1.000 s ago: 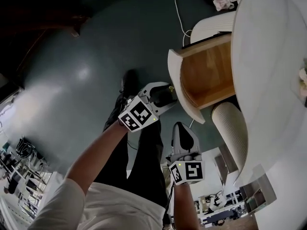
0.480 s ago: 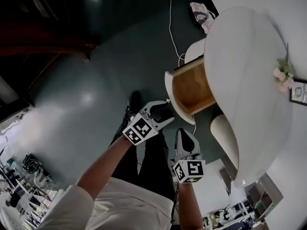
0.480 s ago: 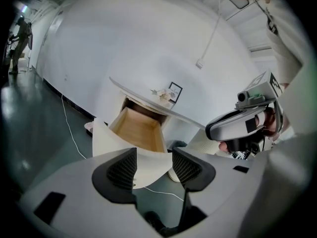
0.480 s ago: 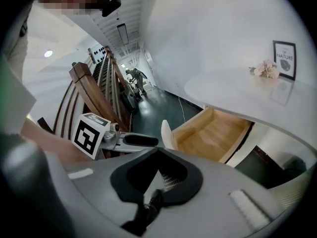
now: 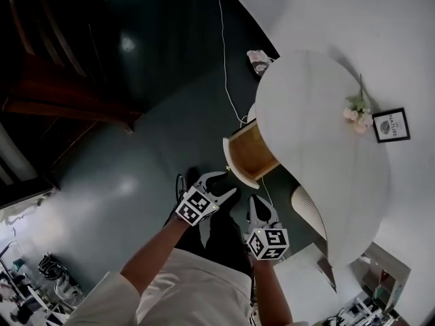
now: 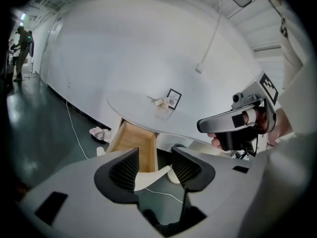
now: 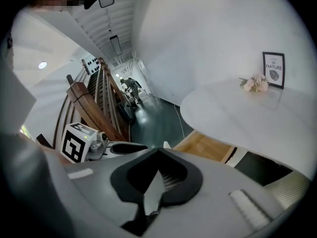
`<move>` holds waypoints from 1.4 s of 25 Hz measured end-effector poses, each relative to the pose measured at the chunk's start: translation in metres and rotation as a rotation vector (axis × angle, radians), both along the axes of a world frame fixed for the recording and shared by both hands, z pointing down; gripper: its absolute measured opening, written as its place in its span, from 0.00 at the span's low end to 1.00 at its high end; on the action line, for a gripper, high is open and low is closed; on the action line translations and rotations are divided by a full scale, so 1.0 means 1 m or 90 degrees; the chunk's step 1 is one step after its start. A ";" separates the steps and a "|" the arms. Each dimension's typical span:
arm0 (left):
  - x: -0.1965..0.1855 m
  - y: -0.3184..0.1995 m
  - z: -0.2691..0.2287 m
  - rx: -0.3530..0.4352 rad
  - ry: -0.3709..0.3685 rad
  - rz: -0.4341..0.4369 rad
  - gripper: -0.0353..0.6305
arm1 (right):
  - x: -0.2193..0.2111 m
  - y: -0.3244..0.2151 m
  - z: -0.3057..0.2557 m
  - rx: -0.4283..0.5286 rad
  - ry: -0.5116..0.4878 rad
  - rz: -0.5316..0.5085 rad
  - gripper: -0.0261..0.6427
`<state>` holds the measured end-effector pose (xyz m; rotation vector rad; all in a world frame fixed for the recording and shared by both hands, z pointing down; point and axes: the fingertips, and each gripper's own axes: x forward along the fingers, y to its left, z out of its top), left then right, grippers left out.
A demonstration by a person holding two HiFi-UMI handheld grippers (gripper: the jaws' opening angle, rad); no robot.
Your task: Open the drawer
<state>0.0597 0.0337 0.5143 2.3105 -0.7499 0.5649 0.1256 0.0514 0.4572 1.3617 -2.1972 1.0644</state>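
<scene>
Drawer (image 5: 249, 153) is open at centre frame, pulled out from under the white round table (image 5: 326, 175). It shows bare wood inside w/ nothing I can see in it, and its white front panel (image 5: 234, 163) faces me. Vs 1 s ago it's smaller and well apart from both grippers: I've backed off, and the L gripper (image 5: 228, 183) is no longer up by the panel. I'd call the task done. L claw is spread and empty. R gripper (image 5: 258, 202), lower centre, has its claw pressed together on nothing.
</scene>
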 end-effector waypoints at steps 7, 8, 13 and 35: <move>-0.001 0.002 -0.068 0.000 0.004 0.002 0.35 | 0.006 -0.006 -0.065 0.040 0.000 -0.005 0.06; -0.003 0.002 -0.078 0.005 0.003 0.002 0.35 | 0.007 -0.005 -0.074 0.044 0.002 -0.008 0.06; -0.007 -0.003 -0.124 0.039 -0.001 0.001 0.31 | 0.020 -0.004 -0.110 0.068 0.013 -0.020 0.06; 0.000 -0.018 -0.297 0.150 0.065 -0.008 0.18 | 0.083 -0.012 -0.260 0.221 0.002 0.057 0.06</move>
